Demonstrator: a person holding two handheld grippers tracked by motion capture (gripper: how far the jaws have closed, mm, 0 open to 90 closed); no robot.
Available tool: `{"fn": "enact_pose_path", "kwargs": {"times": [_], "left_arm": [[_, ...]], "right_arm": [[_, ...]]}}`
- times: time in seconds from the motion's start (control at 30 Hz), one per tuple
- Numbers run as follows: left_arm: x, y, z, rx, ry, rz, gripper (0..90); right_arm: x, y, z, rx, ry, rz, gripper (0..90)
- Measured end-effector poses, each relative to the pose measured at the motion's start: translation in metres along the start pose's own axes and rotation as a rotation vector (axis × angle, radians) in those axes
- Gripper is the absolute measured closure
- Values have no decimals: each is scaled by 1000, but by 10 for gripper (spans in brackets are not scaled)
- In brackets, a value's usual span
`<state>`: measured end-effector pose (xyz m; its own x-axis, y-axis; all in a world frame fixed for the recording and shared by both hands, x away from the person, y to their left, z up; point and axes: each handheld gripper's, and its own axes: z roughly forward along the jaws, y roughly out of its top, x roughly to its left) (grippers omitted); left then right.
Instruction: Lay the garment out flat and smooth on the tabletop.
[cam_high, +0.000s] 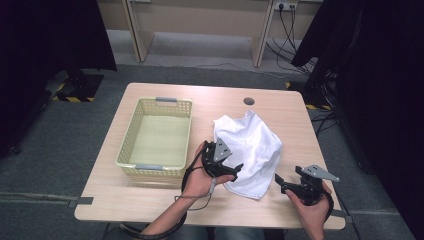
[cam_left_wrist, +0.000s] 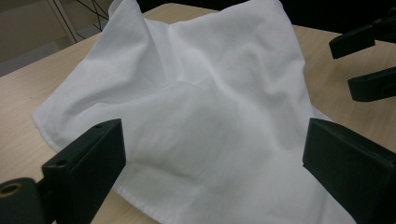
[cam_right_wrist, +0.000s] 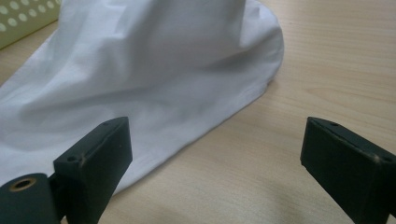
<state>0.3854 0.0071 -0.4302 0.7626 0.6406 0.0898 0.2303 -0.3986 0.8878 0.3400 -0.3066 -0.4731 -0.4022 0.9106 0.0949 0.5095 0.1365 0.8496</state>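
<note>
While both sets of fingers stand spread wide with nothing between them, the left gripper (cam_high: 231, 169) hovers at the near left edge of the white cloth (cam_high: 249, 150), its fingers (cam_left_wrist: 88, 158) framing the rumpled fabric in the left gripper view. Over bare wood, the right gripper (cam_high: 285, 184) sits just beside the cloth's near right corner, its fingers (cam_right_wrist: 95, 161) apart from the hem. Crumpled, the cloth lies on the tabletop (cam_high: 280, 107) right of centre. A pale yellow basket (cam_high: 131, 140) stands near the cloth's left side, on the same tabletop.
</note>
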Motion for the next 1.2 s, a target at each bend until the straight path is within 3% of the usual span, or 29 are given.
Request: {"fn": "enact_pose_path", "kwargs": {"times": [0.2, 0.5, 0.73, 0.9, 1.2], "left_arm": [[2, -7, 1, 9, 4, -8, 61], [0, -7, -1, -13, 10, 1, 75], [-1, -9, -4, -17, 11, 6, 77], [1, -11, -5, -9, 20, 8, 78], [2, -13, -6, -6, 22, 4, 79]], "right_arm": [[13, 6, -2, -3, 51, -51, 114], [44, 19, 0, 15, 155, -166, 143], [67, 27, 11, 62, 214, -249, 164], [78, 37, 21, 84, 221, -302, 170], [86, 48, 42, 135, 197, -363, 197]]}}
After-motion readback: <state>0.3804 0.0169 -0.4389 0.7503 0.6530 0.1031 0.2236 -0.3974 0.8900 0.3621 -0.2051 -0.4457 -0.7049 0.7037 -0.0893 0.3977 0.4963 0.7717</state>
